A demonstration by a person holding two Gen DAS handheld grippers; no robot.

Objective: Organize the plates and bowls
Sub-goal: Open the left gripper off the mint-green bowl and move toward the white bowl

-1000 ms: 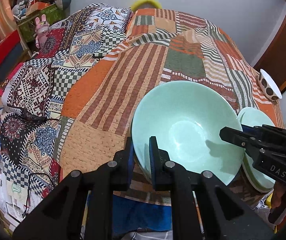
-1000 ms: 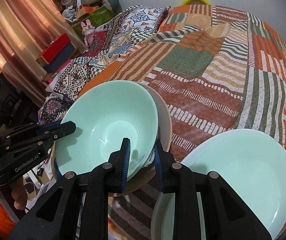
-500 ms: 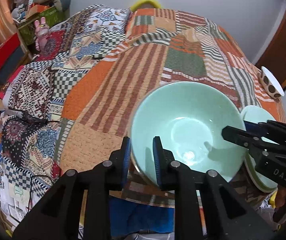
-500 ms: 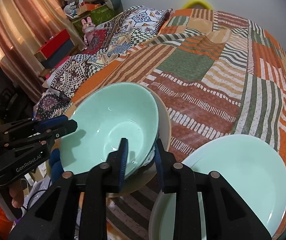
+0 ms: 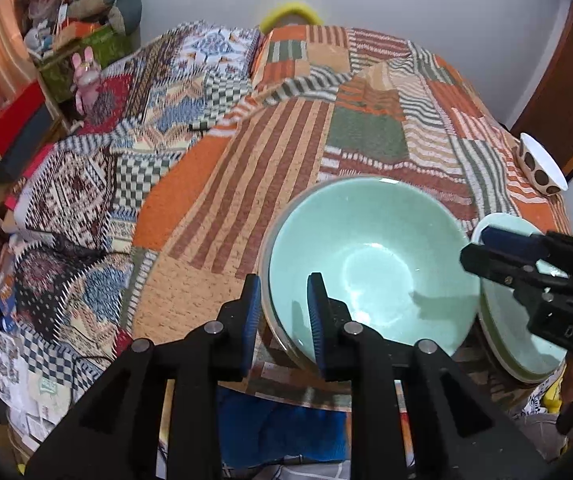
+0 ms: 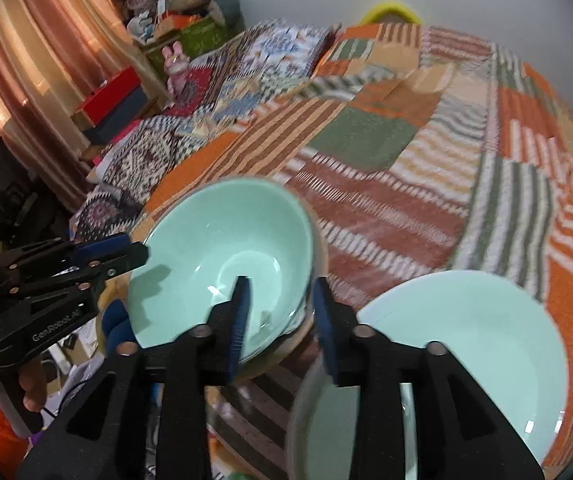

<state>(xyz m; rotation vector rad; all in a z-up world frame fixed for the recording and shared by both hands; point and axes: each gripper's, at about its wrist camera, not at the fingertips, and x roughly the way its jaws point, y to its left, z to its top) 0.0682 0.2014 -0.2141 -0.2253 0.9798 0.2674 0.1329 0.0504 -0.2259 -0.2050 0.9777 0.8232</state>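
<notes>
A mint green bowl (image 5: 370,272) (image 6: 222,264) rests nested in a beige-rimmed dish (image 6: 320,248) on the patchwork quilt. My left gripper (image 5: 284,320) straddles the bowl's near left rim, one finger outside and one inside, and its pads stand off the rim. My right gripper (image 6: 282,316) straddles the opposite rim; its jaws are opening and no pad presses on the rim between them. Each gripper shows in the other's view: the right gripper (image 5: 526,256), the left gripper (image 6: 86,256). A mint plate (image 6: 466,344) (image 5: 518,340) lies just right of the bowl.
A white bowl with brown dots (image 5: 540,168) sits at the quilt's far right edge. The quilt (image 5: 286,140) stretches away beyond the bowl. Boxes, toys and a curtain (image 6: 26,80) crowd the left side. A person's hand (image 6: 34,392) holds the left gripper.
Both grippers were shut on the bowl's rim; their jaws have parted, the right wider. The bowl has settled lower and more level into the beige dish.
</notes>
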